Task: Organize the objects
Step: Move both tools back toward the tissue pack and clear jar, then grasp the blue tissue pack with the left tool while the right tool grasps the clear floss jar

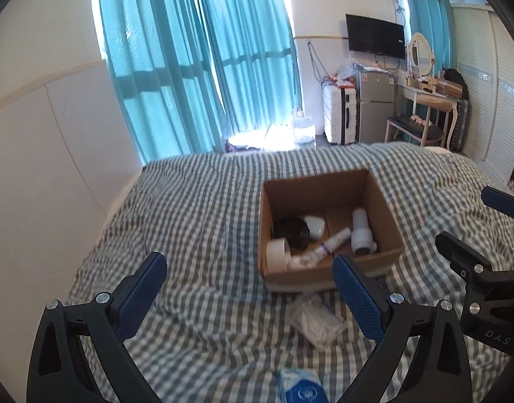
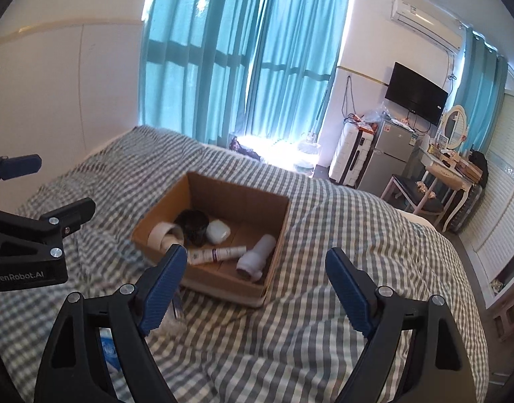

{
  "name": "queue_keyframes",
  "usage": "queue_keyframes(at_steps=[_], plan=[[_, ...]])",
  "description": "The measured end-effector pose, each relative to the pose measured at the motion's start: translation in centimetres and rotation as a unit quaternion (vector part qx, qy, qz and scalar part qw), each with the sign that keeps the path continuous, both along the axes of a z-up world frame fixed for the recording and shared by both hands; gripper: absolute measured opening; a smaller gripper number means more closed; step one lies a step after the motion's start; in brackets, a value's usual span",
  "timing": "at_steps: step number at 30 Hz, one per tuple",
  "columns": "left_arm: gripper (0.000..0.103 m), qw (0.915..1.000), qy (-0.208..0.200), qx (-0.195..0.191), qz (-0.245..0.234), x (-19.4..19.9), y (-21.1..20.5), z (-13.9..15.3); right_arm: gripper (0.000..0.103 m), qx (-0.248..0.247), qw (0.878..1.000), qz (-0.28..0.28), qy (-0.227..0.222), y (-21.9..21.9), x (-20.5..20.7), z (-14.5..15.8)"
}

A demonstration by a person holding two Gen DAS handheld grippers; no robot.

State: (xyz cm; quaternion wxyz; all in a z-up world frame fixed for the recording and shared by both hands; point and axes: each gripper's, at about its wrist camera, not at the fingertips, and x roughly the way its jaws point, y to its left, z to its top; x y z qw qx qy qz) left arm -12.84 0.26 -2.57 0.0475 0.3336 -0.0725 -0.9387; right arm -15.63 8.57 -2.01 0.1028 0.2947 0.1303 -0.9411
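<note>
A cardboard box [image 1: 331, 231] is seen at centre frame on a bed with a grey-checked cover [image 1: 196, 208]. Inside it lie a roll of tape [image 1: 277, 255], a dark round jar [image 1: 292, 231], a small white case [image 1: 314, 225], a slim tube [image 1: 331, 243] and a white capped bottle [image 1: 361, 231].

Two items are not yet boxed. A clear plastic packet [image 1: 315, 320] lies just below the box in the left wrist view, and a blue-and-white tissue pack [image 1: 300, 388] is cut by the bottom edge.

The left claw [image 1: 250, 285] is spread wide and holds nothing. The right claw [image 2: 253, 278] is likewise spread wide and empty.

The packet is judged light, soft and slippery; it should be pinched across its bulkier middle, since a loose film edge is likely to slip out. The tissue pack is judged light and compressible, and is best taken across its narrow width.

The near wall of the box stands just beyond the packet and may obstruct a low approach. In both views the other claw is seen at the frame edge, so crossing paths should be avoided. The soft bedding is expected to yield under downward pressure.
</note>
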Motion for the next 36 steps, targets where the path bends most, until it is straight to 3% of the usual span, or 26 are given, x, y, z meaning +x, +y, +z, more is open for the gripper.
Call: queue_keyframes(at_steps=[9, 16, 20, 25, 27, 29, 30, 31, 32, 36], plan=[[0.101, 0.9966, -0.078, 0.014, 0.022, 0.9, -0.6, -7.6, 0.085, -0.006, 0.999, -0.007, -0.049, 0.9, 0.1, -5.6], [0.101, 0.9909, -0.134, 0.011, -0.003, 2.6, 0.7, -12.4, 0.085, -0.005, 0.996, -0.01, -0.086, 0.5, -0.6, -9.5], [0.101, 0.9855, -0.168, -0.018, -0.018, 3.5, 1.8, -15.2, 0.085, -0.008, 0.996, -0.011, -0.091, 0.5, -0.5, -10.0], [0.101, 0.9817, -0.188, -0.002, -0.03, 4.2, 1.6, -17.2, 0.085, -0.011, 0.995, -0.012, -0.097, 0.6, -0.6, -10.2], [0.096, 0.9811, -0.189, 0.008, -0.038, 4.4, 1.5, -17.4, 0.085, -0.009, 0.995, -0.012, -0.099, 0.5, -0.5, -10.3], [0.07, 0.9792, -0.194, 0.02, -0.054, 4.6, 1.6, -17.6, 0.085, -0.004, 0.995, -0.011, -0.1, 0.2, -0.5, -10.5], [0.062, 0.9776, -0.198, 0.024, -0.066, 4.7, 1.9, -17.7, 0.085, -0.001, 0.995, -0.011, -0.101, 0.1, -0.4, -10.5], [0.046, 0.9765, -0.2, 0.024, -0.075, 4.7, 2.1, -17.7, 0.085, 0.001, 0.995, -0.011, -0.101, 0.0, -0.4, -10.6], [0.039, 0.9759, -0.2, 0.022, -0.084, 4.9, 2.4, -17.7, 0.085, 0.002, 0.995, -0.01, -0.102, -0.1, -0.4, -10.7], [0.033, 0.9762, -0.196, 0.029, -0.088, 5.1, 2.4, -17.3, 0.085, 0.01, 0.994, -0.009, -0.106, -0.3, -0.4, -10.9]])
